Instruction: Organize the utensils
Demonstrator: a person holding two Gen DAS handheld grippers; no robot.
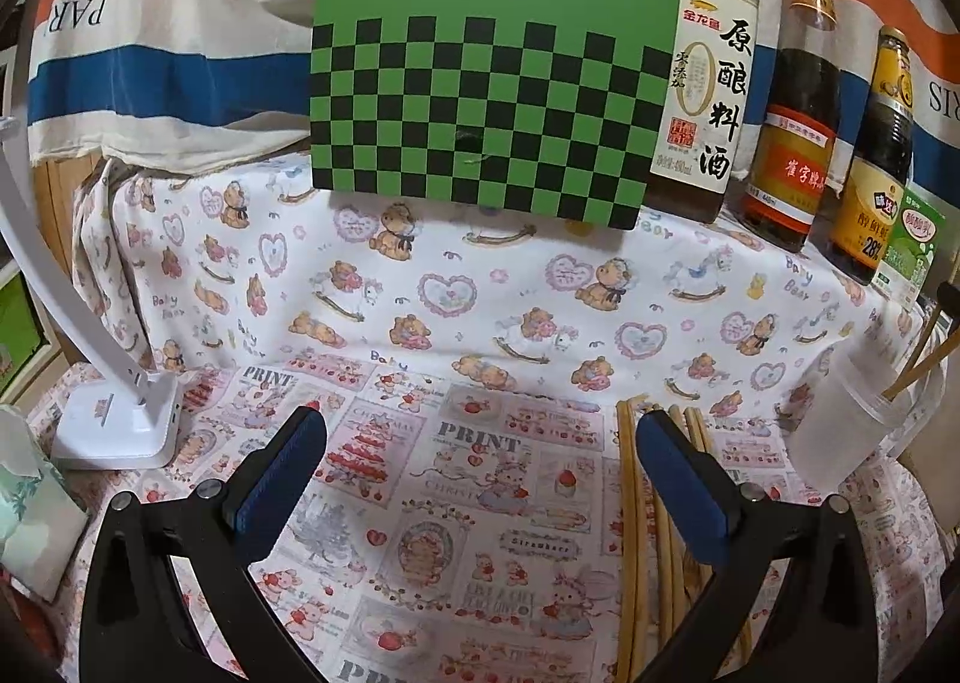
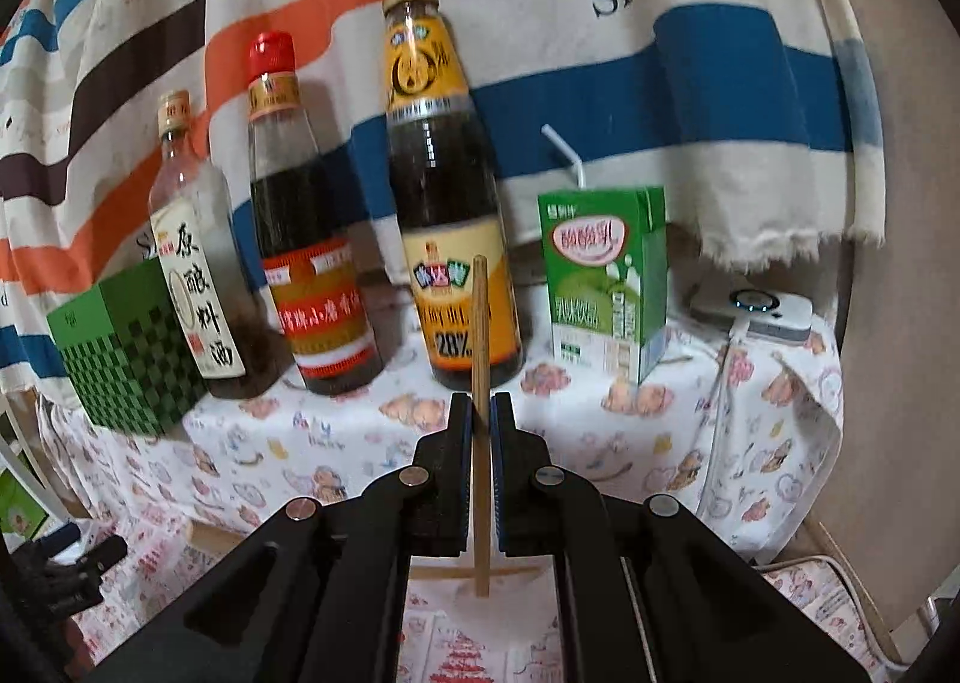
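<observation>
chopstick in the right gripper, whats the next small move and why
Probably carry the chopstick to the translucent cup and lower it in. The right gripper is shut on it, held upright; the cup already holds chopsticks, while more chopsticks lie on the cloth.

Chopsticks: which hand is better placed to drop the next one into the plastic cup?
Right. Its gripper is already shut on a chopstick, held upright. The left gripper is open and empty above the loose chopsticks; the cup stands to its right.
</observation>
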